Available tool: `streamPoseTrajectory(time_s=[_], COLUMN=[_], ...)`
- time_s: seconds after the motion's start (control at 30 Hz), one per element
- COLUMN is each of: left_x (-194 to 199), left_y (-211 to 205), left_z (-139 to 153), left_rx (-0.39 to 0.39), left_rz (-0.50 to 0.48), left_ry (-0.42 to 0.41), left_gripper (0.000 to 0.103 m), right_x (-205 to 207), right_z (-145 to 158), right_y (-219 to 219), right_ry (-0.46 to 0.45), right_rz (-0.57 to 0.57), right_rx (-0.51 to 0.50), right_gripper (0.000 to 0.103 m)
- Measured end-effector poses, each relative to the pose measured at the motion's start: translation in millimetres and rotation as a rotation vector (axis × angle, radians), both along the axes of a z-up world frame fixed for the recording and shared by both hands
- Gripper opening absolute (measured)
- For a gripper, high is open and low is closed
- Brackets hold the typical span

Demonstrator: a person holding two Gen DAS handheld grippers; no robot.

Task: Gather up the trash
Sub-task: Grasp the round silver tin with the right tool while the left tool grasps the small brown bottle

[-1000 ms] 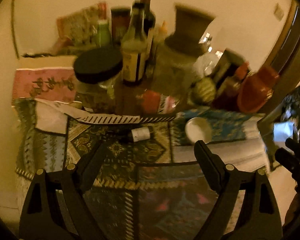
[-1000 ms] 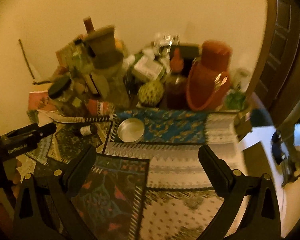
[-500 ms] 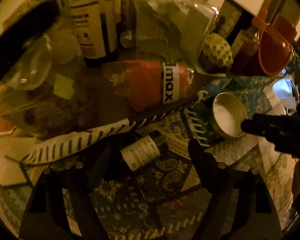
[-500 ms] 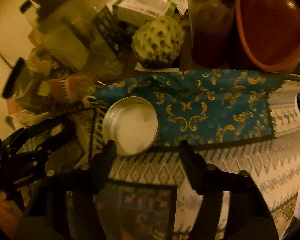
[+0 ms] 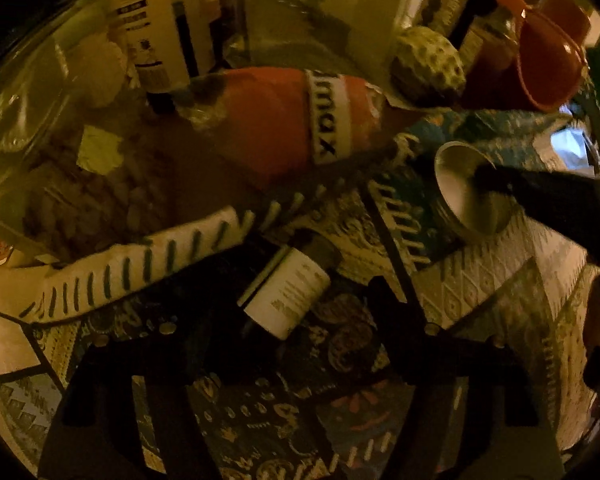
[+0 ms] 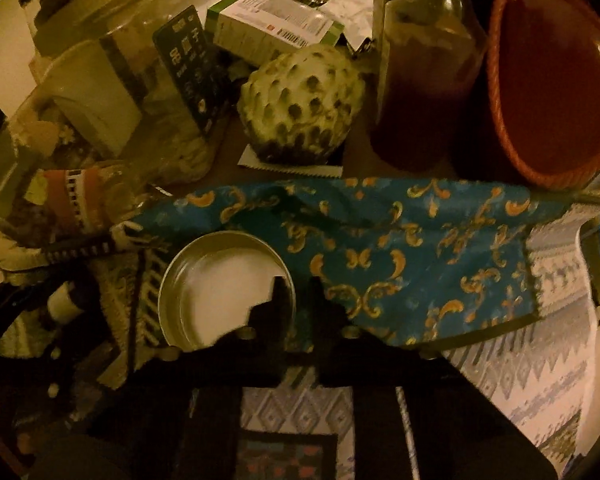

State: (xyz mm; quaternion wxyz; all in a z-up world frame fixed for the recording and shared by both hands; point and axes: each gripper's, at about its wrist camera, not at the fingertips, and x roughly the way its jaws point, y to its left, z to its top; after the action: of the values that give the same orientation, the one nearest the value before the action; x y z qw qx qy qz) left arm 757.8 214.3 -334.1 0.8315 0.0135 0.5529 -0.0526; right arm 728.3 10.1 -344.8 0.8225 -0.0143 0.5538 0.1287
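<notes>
- Now right gripper (image 6: 298,296) is pinched on the rim of the round tin (image 6: 224,288), lower centre of frame.
- Left gripper (image 5: 296,312) is spread wide, straddling the small labelled bottle (image 5: 288,294), frame centre.

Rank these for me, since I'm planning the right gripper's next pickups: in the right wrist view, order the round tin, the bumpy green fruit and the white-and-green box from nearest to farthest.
1. Round tin: at the right gripper, its rim between the fingers.
2. Bumpy green fruit: straight ahead, beyond the blue cloth.
3. White-and-green box: farthest, behind the fruit.
</notes>
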Motion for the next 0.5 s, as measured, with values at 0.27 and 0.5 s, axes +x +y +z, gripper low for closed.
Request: streamPoseTrajectory(time_s=[0.27, 0.5], left_x=[-5.0, -12.7], left_y=[-20.8, -51.9], left_z=[0.4, 15.5], left_rx=[0.015, -0.009], left_rz=[0.020, 0.012], left_ry=[-0.012, -0.021], left_gripper=[0.028, 0.027], right_x=[2.8, -23.7], right_z=[1.1, 26.1], right_y=[-15.8, -44.1], right_ry=[0.056, 0.038], right_rz=[0.002, 0.001], right_rx=[0.064, 0.091], right_gripper=[0.004, 0.003])
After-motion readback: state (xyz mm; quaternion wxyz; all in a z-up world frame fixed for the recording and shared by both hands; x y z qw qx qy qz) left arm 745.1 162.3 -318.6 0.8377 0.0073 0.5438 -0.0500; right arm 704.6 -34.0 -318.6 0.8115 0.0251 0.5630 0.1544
